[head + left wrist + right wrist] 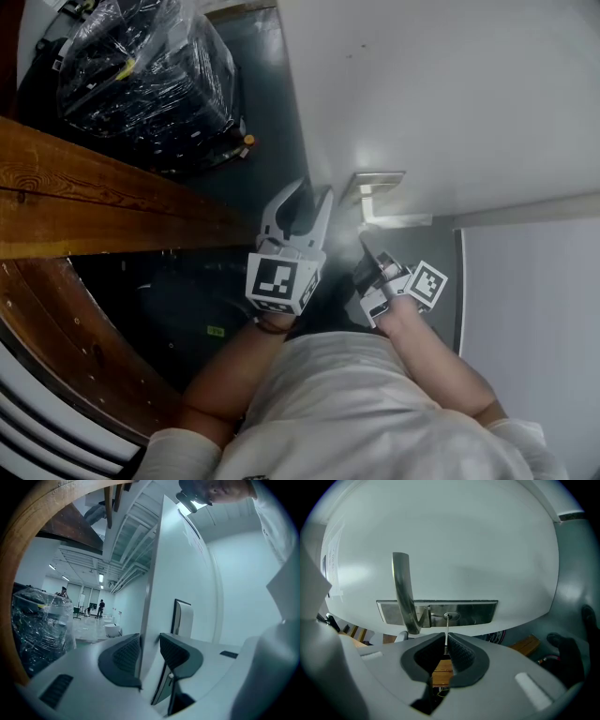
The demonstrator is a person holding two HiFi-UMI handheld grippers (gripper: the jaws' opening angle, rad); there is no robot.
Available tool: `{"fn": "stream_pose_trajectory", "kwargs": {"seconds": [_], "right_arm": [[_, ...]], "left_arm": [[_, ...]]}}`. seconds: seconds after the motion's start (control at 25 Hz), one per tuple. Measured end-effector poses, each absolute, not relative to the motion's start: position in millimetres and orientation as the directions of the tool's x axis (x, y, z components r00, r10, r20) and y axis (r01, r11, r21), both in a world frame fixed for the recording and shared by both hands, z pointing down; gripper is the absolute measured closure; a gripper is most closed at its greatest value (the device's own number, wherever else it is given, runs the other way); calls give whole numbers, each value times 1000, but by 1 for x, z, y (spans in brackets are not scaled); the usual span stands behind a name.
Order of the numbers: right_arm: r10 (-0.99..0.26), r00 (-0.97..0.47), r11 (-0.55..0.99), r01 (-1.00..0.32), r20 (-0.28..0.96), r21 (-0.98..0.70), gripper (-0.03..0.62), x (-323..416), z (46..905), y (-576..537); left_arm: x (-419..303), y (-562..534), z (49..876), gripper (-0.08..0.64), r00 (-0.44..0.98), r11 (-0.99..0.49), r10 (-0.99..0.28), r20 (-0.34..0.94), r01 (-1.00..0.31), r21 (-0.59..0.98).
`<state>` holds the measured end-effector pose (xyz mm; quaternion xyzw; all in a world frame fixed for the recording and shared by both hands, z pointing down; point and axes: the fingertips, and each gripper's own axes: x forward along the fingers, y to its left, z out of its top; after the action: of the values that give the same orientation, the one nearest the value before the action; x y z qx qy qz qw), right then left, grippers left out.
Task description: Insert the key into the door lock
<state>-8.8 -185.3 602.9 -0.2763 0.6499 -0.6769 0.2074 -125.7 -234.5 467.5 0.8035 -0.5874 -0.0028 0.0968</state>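
A white door (422, 94) carries a steel lock plate (473, 612) with a lever handle (404, 592) and a round keyhole (451, 617). My right gripper (446, 644) is shut on a thin metal key (447, 631). The key points straight at the keyhole, and its tip sits at the opening. In the head view the right gripper (367, 255) is just below the plate (377, 184); the key is too small to make out there. My left gripper (302, 192) straddles the door's free edge (152, 597), with a pad against each face.
A black load wrapped in clear plastic (141, 75) stands on the floor beyond the door edge. A wooden beam (94, 197) and a curved wooden frame (66, 328) lie to the left. Through the opening, a large hall with distant people (101, 606) shows.
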Motion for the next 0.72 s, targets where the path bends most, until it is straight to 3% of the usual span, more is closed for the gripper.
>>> {"fn": "stream_pose_trajectory", "kwargs": {"seconds": [0.72], "right_arm": [[-642,-765,-53,-25,53,-998,569,-15,610,-200]], "left_arm": [[-129,-235,468,443,311,-291,-944,106,-942,168]]}}
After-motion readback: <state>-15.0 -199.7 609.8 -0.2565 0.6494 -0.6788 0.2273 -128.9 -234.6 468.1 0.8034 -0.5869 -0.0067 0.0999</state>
